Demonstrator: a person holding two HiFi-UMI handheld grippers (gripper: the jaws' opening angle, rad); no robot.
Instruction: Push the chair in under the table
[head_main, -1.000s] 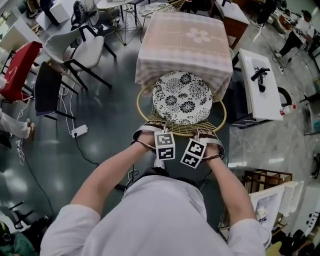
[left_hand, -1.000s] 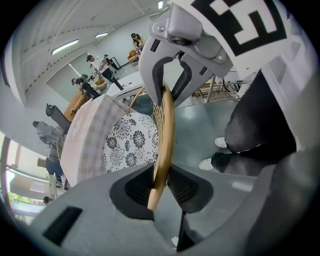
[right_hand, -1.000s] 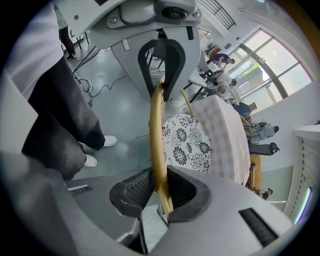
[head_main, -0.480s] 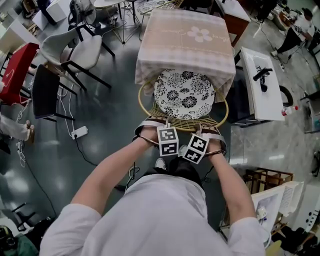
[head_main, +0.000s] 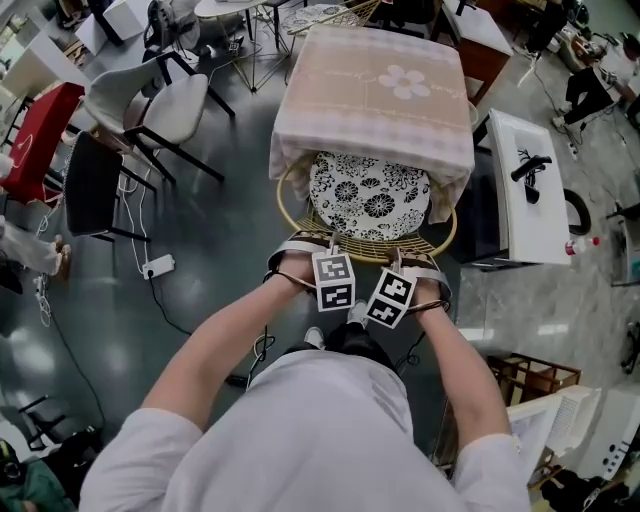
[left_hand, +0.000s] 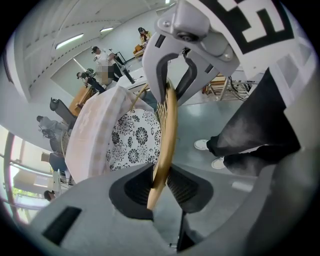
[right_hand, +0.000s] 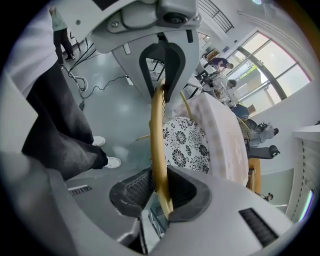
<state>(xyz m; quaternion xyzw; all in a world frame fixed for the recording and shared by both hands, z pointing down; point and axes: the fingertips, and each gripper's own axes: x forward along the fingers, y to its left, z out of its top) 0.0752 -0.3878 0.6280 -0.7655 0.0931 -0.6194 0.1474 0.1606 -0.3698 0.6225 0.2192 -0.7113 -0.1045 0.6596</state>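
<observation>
A rattan chair with a black-and-white flowered cushion (head_main: 368, 195) stands partly under a table draped in a pink checked cloth (head_main: 375, 85). Its golden back rim (head_main: 360, 252) curves toward me. My left gripper (head_main: 318, 250) is shut on that rim left of centre; the rim (left_hand: 164, 145) runs between its pads. My right gripper (head_main: 400, 258) is shut on the same rim (right_hand: 159, 145) right of centre. The cushion (left_hand: 135, 140) and the tablecloth (left_hand: 95, 135) lie beyond the left jaws, and the cushion (right_hand: 185, 142) beyond the right jaws. The chair's legs are hidden.
A white chair (head_main: 150, 100) and a black chair (head_main: 95, 185) stand at the left, with a power strip (head_main: 158, 264) and cables on the grey floor. A white cabinet (head_main: 525, 185) stands right of the table. People move about in the background of both gripper views.
The chair has slid forward under the table, so the cloth now covers more of the cushion. Both grippers moved forward with the rim, still shut on it.
</observation>
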